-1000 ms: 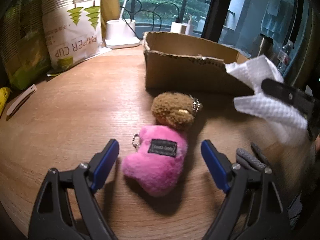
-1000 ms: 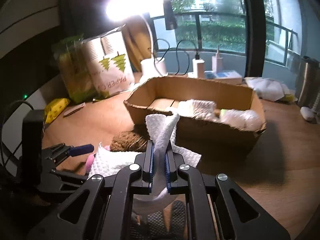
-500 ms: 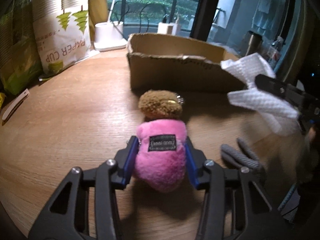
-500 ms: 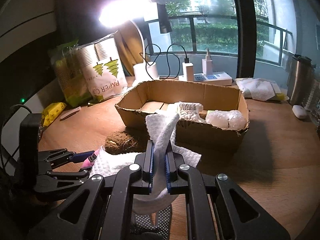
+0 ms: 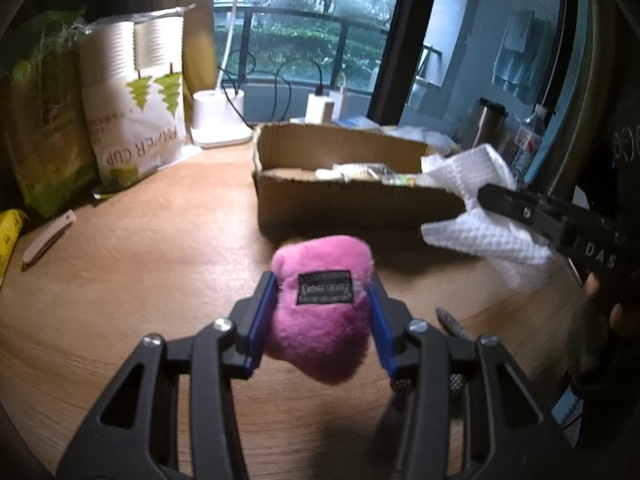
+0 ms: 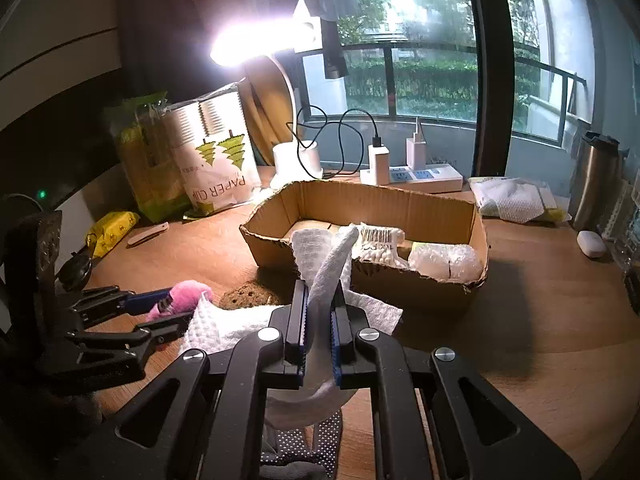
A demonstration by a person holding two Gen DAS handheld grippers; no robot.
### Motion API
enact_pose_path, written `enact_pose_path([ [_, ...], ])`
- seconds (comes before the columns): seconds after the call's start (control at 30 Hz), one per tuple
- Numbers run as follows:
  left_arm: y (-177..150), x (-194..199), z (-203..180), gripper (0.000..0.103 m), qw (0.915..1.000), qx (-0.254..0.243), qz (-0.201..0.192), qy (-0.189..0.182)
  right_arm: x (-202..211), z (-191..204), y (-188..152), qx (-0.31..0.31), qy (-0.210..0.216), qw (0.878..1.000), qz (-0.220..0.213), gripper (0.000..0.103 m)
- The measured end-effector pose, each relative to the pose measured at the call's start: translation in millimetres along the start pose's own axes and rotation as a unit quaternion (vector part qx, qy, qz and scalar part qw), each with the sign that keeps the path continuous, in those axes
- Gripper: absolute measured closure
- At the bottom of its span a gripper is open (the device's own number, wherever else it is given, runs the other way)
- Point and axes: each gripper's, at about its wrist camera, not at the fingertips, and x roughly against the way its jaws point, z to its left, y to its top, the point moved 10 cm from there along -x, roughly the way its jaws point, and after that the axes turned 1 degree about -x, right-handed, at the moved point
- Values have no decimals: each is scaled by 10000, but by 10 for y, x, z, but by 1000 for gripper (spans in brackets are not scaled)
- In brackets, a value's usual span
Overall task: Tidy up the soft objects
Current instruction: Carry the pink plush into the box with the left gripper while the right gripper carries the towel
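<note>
Clamping the pink plush toy (image 5: 320, 320) between both blue pads, the left hand-held gripper (image 5: 320, 322) has raised it off the surface (image 5: 140, 280) since half a second ago; its long axis runs away from the camera, toward the cardboard box (image 5: 352, 204). The right hand-held gripper (image 6: 319, 334) stays closed on the white paper towel (image 6: 332, 276), just short of the box.

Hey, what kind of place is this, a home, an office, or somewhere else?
Probably a home desk by a balcony window. A lit desk lamp, a power strip with chargers and a bag of paper cups stand on the wooden table, with a railing and greenery outside.
</note>
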Motion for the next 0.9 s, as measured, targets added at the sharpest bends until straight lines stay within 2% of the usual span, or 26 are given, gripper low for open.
enact_pose_path([
  [0.43, 369, 268, 20, 58, 9987, -56, -510, 41, 111, -7, 261, 138, -54, 9996, -255, 93],
  [0.9, 764, 325, -37, 58, 9953, -152, -953, -53, 84, -84, 498, 203, -58, 9989, -418, 93],
])
